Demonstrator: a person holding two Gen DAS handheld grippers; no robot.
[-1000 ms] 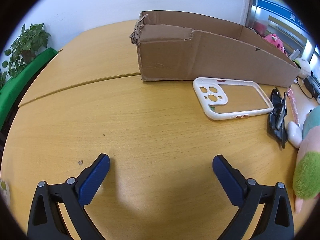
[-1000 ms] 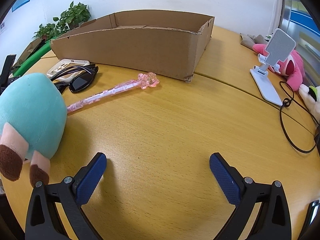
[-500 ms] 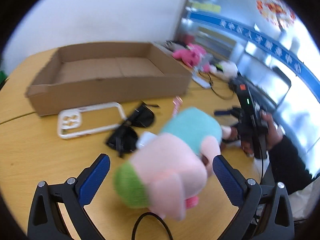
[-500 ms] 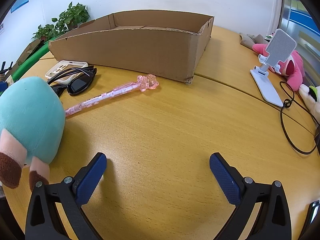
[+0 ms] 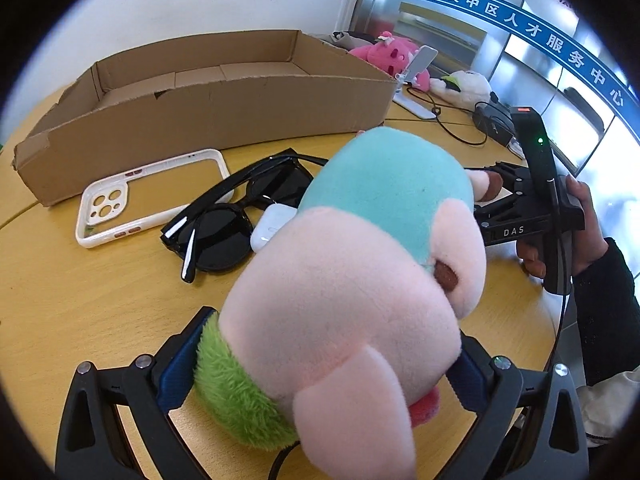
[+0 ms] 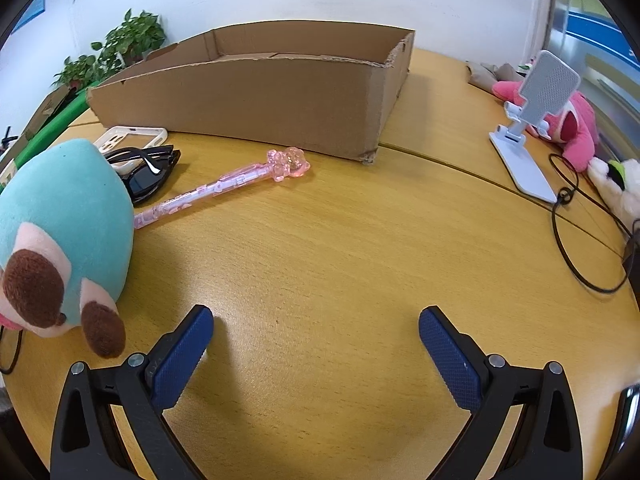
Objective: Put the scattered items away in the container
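A plush toy (image 5: 360, 260) in teal, pink and green lies on the wooden table and fills the left wrist view. My left gripper (image 5: 328, 332) is open, its blue pads on either side of the toy's green and pink end. Beyond it lie black sunglasses (image 5: 224, 228), a white earbud case (image 5: 270, 226) and a white phone case (image 5: 104, 208), in front of the cardboard box (image 5: 224, 108). My right gripper (image 6: 316, 320) is open over bare table, with the plush toy (image 6: 68, 216) to its left. A pink pen (image 6: 224, 184) lies ahead, near the box (image 6: 256, 96).
A white phone stand (image 6: 532, 120), a pink plush (image 6: 576, 120), a white plush (image 6: 616, 188) and a black cable (image 6: 568, 240) sit at the table's right. Potted plants (image 6: 120, 48) stand behind the box. A hand (image 5: 588, 216) holds the right gripper.
My left gripper has swung right from the bare table and closed in on the plush toy, which now sits between its open fingers. The right gripper has hardly moved.
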